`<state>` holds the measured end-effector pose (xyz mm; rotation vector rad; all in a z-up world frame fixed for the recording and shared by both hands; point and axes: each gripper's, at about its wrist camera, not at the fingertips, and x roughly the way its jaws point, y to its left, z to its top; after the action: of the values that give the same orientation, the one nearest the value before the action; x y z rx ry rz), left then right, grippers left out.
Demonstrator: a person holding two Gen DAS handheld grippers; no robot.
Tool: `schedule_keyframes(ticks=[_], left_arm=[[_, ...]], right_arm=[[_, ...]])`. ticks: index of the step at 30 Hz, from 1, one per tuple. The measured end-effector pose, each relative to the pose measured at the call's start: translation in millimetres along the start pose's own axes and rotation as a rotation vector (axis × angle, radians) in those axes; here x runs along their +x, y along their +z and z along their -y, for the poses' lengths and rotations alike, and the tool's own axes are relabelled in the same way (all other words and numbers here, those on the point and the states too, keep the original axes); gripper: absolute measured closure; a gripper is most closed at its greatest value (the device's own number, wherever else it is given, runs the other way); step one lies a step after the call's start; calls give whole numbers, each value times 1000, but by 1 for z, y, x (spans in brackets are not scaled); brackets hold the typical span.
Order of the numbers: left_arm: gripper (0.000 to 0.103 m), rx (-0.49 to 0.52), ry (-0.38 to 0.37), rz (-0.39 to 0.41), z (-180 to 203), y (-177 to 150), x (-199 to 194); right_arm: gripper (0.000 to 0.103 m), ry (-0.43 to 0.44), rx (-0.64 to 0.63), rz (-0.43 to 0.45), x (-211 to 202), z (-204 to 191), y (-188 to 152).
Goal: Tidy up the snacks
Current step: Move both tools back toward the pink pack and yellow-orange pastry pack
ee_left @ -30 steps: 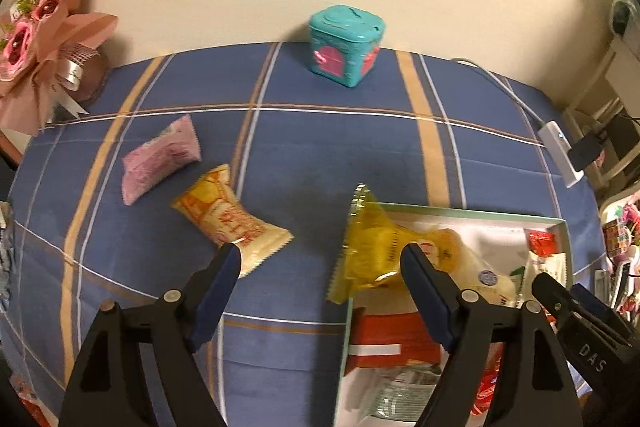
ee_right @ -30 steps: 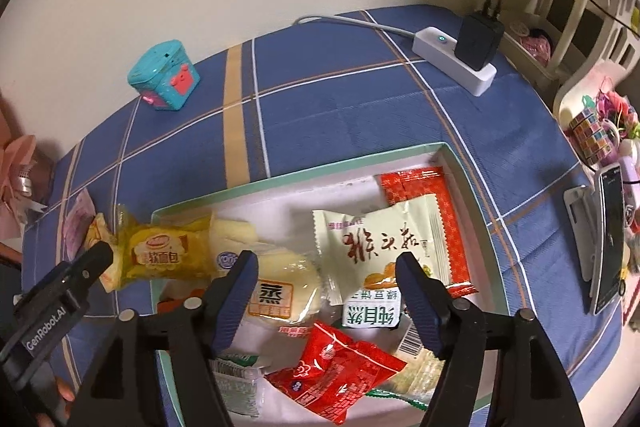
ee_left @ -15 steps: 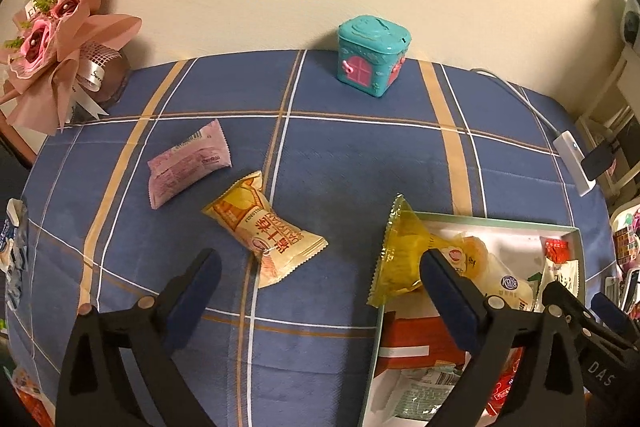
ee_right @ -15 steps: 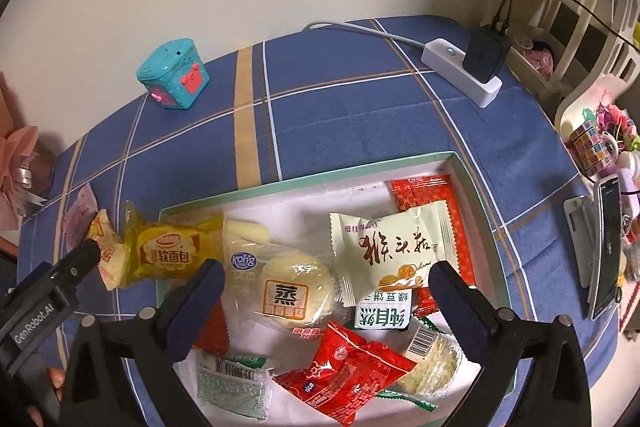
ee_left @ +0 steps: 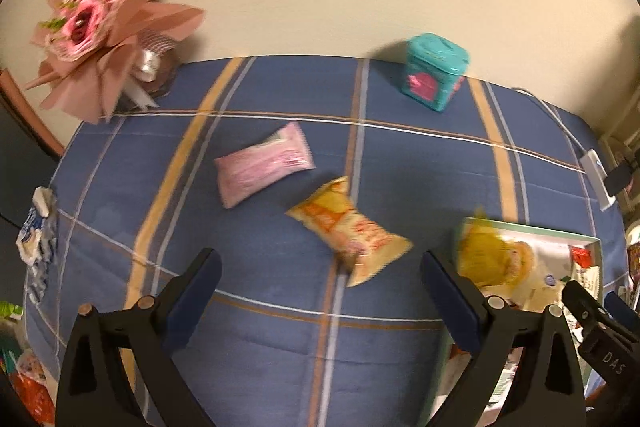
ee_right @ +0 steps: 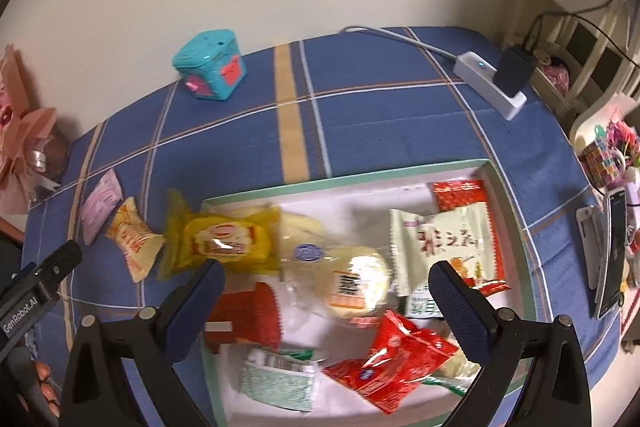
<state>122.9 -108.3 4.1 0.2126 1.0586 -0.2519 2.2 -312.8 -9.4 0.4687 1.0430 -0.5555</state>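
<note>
Inside box (ee_right: 280, 189), crinkly yellow snack (ee_right: 224, 241)

Left wrist view: looks steeply down over own fingers (ee_left: 208, 271) at blue cloth (ee_left: 256, 343), wall across top; tray (ee_left: 592, 247) only at lower right edge.
Right wrist view: same steep tilt, close above tray (ee_right: 344, 181), filling lower centre.
Shared: teal box (ee_left: 436, 71) (ee_right: 210, 65), bouquet (ee_left: 104, 27) (ee_right: 20, 147), yellow pack (ee_left: 480, 251) (ee_right: 224, 239), each other's gripper at frame edge.
</note>
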Motion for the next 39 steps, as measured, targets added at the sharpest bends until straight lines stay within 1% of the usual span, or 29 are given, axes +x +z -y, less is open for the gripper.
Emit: schedule_keyframes(ticks=[9, 16, 20, 29, 34, 39], left_arm=[[4, -75, 83, -6, -64, -4, -5], [4, -138, 113, -19, -108, -8, -7], [4, -162, 124, -24, -127, -10, -8], [4, -195, 134, -35, -162, -14, -6], [4, -206, 121, -47, -171, -15, 2], [4, -198, 101, -62, -170, -15, 12]], right_arm=[[0, 30, -63, 14, -4, -42, -9], [0, 58, -126, 15, -4, -83, -19], [0, 69, -164, 13, -4, -106, -26], [0, 100, -247, 6, -1, -153, -42], [0, 102, -266, -3, 4, -166, -46], [0, 90, -264, -11, 12, -170, -45]])
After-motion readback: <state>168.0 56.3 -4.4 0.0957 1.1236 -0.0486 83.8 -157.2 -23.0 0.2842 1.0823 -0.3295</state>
